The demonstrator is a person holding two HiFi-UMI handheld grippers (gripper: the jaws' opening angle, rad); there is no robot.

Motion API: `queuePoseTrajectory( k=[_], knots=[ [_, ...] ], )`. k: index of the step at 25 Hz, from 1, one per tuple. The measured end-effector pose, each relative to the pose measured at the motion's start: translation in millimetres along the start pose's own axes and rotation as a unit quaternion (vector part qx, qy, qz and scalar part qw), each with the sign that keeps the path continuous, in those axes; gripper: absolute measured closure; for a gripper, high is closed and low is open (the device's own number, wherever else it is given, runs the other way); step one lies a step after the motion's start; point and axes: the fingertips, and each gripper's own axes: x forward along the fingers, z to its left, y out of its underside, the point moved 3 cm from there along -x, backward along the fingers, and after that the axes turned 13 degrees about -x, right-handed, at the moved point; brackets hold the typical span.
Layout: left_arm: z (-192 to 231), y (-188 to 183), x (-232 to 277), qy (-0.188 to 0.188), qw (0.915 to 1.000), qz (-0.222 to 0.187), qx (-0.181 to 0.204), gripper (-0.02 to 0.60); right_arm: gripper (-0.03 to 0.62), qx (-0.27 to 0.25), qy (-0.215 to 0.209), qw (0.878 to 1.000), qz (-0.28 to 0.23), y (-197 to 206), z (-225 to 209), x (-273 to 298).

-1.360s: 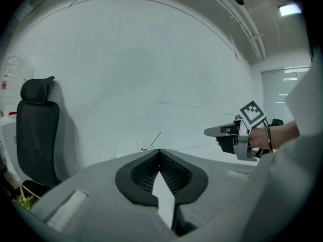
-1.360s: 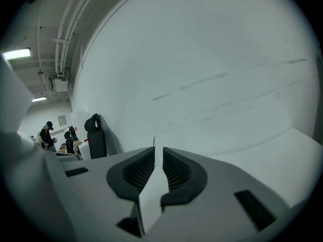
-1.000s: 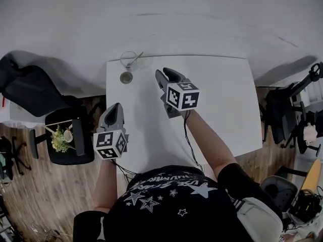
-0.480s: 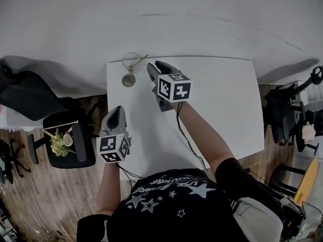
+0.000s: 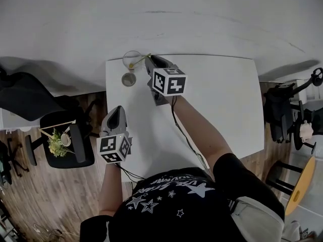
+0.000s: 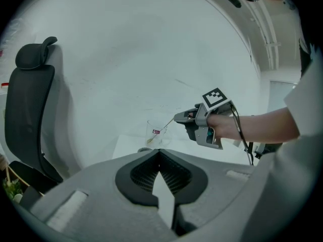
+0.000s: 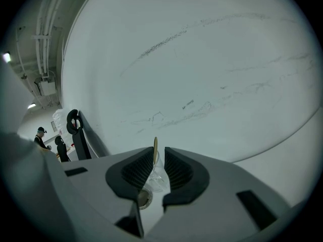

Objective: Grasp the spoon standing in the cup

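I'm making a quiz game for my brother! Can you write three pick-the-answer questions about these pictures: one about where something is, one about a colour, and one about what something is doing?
1. Where does the cup stand?
A. by the table's far left corner
B. in the table's middle
C. on the floor

2. What colour is the table?
A. black
B. white
C. red

3. What is between the right gripper's jaws?
A. nothing
B. a ball
C. the spoon's handle

Answers:
1 A: the head view shows the cup at the far edge, near the left corner.
2 B: the tabletop is plain white.
3 C: the right gripper view shows the handle between the pads, which have just been closing, with a gap left.
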Motion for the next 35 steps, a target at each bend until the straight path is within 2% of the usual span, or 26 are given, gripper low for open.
queuePoseTrajectory(
  k=[6, 11, 18, 35],
  knots=[
    [9, 4, 2, -0.008, 0.9999, 0.008, -0.009, 0.574, 0.499, 0.017, -0.005, 1.000, -0.002, 0, 1, 14],
    [13, 7, 3, -0.012, 0.9998, 0.011, -0.015, 0.574, 0.568, 0.007, 0.002, 1.000, -0.007, -6, 0, 18],
    [9, 4, 4, -0.014, 0.9998, 0.007, -0.012, 0.574, 0.579, 0.003, 0.002, 1.000, -0.026, -19, 1, 13],
    [-22, -7, -23, -0.008, 0.9999, -0.009, 0.010, 0.574, 0.579, 0.033, -0.012, 0.995, -0.092, -61, 2, -51]
  ],
)
